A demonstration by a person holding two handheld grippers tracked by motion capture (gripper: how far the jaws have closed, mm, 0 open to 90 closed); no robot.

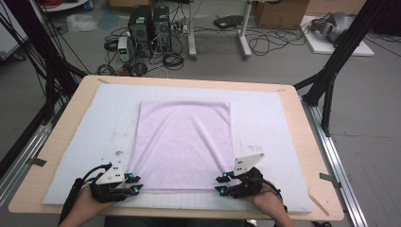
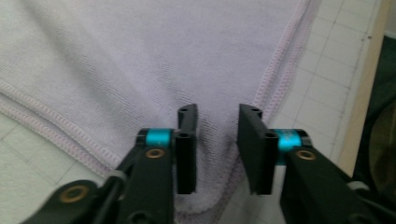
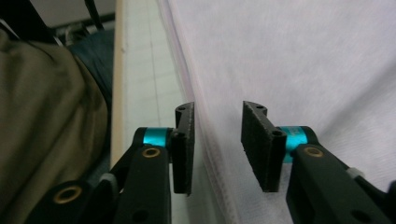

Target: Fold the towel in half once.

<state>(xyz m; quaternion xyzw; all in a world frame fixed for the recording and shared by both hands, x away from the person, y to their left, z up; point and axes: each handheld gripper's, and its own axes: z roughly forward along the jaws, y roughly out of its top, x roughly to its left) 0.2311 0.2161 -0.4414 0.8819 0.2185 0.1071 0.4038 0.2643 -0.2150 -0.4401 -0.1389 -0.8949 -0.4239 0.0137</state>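
Pale wood table [image 1: 302,142] carries a white mat [image 1: 265,123]; we see the lilac towel [image 1: 184,142] flat at frame centre. Our left tongs [image 1: 135,184] and right tongs [image 1: 221,184] gape narrowly over its lower corners, gripping nothing.

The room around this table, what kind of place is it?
Probably a lab or workshop: two computer towers stand on the bare floor among loose cables, with cardboard boxes behind and black frame struts around the table.
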